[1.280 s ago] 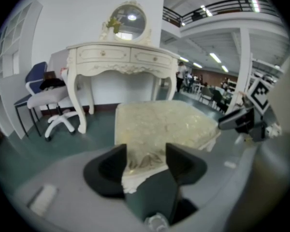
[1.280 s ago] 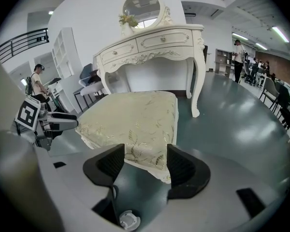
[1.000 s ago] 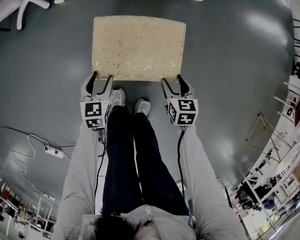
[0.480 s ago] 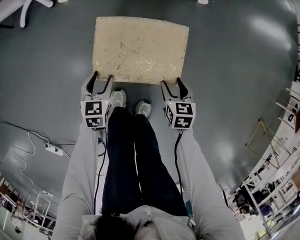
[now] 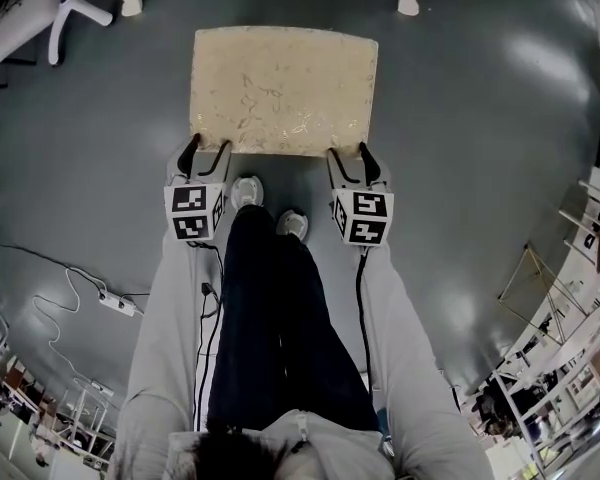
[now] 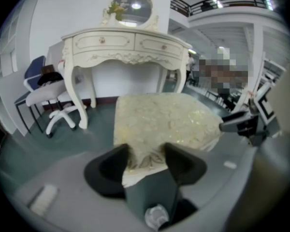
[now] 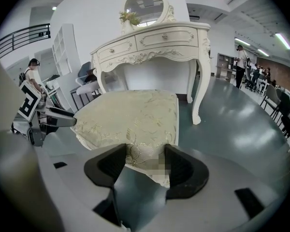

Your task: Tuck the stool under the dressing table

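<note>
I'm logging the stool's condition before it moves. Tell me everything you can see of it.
The stool shows a rectangular padded seat with rounded corners, covered in cream fabric with a gold floral weave. It lies level over the grey floor, in front of the dressing table, not under it. The left gripper and right gripper each clamp a near corner. Its legs are hidden.

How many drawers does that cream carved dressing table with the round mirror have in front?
2, side by side under the top of the cream carved dressing table: left drawer, right drawer. Any on the sides would be hidden.
</note>
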{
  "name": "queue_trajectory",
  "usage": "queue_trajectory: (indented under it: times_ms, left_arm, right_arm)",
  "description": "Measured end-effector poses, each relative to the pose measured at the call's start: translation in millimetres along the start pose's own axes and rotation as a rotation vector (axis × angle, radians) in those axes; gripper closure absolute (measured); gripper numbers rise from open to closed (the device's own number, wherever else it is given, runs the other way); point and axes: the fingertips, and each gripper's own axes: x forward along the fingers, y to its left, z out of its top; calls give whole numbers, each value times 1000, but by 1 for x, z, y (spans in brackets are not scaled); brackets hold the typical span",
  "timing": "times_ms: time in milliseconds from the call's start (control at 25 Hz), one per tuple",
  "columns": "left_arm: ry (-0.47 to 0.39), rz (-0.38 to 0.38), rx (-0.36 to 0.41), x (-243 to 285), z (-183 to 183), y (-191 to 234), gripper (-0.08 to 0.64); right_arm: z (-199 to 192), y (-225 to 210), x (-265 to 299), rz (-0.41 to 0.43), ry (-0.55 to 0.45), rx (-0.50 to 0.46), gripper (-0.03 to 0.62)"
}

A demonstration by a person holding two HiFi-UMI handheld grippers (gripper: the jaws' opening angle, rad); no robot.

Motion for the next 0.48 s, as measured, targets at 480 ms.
queue_trajectory:
  times_ms: [480]
  left_arm:
    - [-4, -47, -7, 40, 44, 19, 307]
  right_arm:
    - [48, -21, 41, -17, 35, -2, 334]
